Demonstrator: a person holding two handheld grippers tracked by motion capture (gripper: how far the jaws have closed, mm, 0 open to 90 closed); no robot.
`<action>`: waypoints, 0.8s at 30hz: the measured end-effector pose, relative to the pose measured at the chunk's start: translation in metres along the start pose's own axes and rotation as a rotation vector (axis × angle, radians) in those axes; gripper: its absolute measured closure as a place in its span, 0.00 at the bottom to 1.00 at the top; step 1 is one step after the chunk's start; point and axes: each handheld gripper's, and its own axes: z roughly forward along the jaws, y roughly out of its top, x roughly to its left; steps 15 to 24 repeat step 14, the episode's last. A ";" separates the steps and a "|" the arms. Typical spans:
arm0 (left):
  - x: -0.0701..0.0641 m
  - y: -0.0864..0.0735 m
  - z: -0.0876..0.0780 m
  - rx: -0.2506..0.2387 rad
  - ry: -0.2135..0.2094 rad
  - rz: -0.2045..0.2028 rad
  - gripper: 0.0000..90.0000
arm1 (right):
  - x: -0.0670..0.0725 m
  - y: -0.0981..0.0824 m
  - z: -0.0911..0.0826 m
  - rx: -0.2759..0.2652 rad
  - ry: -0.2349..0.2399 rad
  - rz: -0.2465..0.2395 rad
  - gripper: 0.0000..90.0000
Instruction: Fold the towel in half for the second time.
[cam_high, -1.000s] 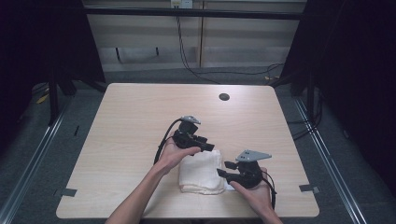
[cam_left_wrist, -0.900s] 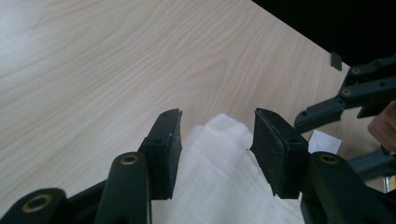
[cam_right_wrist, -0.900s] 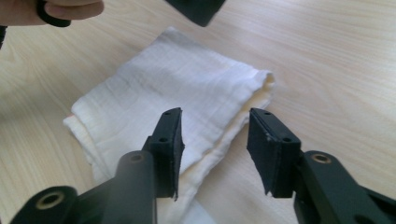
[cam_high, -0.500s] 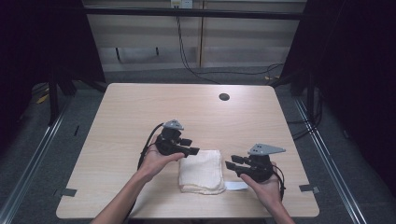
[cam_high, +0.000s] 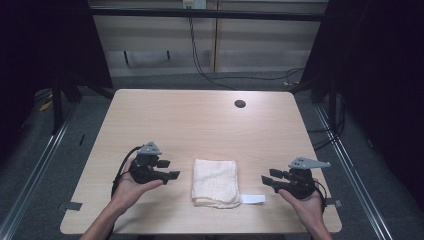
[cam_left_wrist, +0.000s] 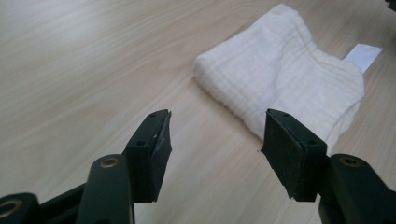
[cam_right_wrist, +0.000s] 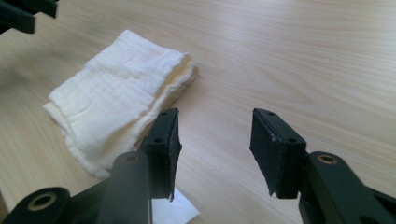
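— Both grippers are drawn back from the folded white cloth (cam_high: 216, 182): the left gripper (cam_high: 169, 169) is held well to its left, the right gripper (cam_high: 267, 178) well to its right, where a second ago each was set close against it.

— And the jaws?

— Released on both sides. The left gripper's jaws have just been opening, and in the left gripper view nothing but bare wooden table (cam_left_wrist: 84, 70) is seen between its pads (cam_left_wrist: 159, 149), with the cloth (cam_left_wrist: 285, 79) lying beyond them. The right gripper's jaws have likewise been spreading, after a brief narrowing; in the right gripper view only tabletop lies between the pads (cam_right_wrist: 172, 144), the cloth (cam_right_wrist: 116, 100) off to one side.

— Where is the cloth left?

— Near the front edge of the table (cam_high: 200, 120), between the two grippers, touched by neither. It is folded into a compact rectangle, layered edges visible along one side, and a small white label (cam_high: 252, 199) lies beside its near right corner.

— What is meant by the retreat?

— The fold is judged finished — or at least this stage of it. The cloth is let go and keeps its shape unaided, so little seems left beyond clearing the hands away.
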 end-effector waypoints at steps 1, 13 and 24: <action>0.002 -0.005 -0.004 -0.007 0.005 -0.012 0.44 | -0.002 -0.001 -0.001 -0.003 -0.006 0.003 0.58; 0.024 -0.056 -0.023 -0.041 0.067 -0.111 0.36 | -0.029 -0.018 -0.009 -0.035 -0.098 0.043 0.45; 0.023 -0.058 -0.021 -0.031 0.061 -0.109 0.35 | -0.030 -0.019 -0.008 -0.024 -0.102 0.043 0.44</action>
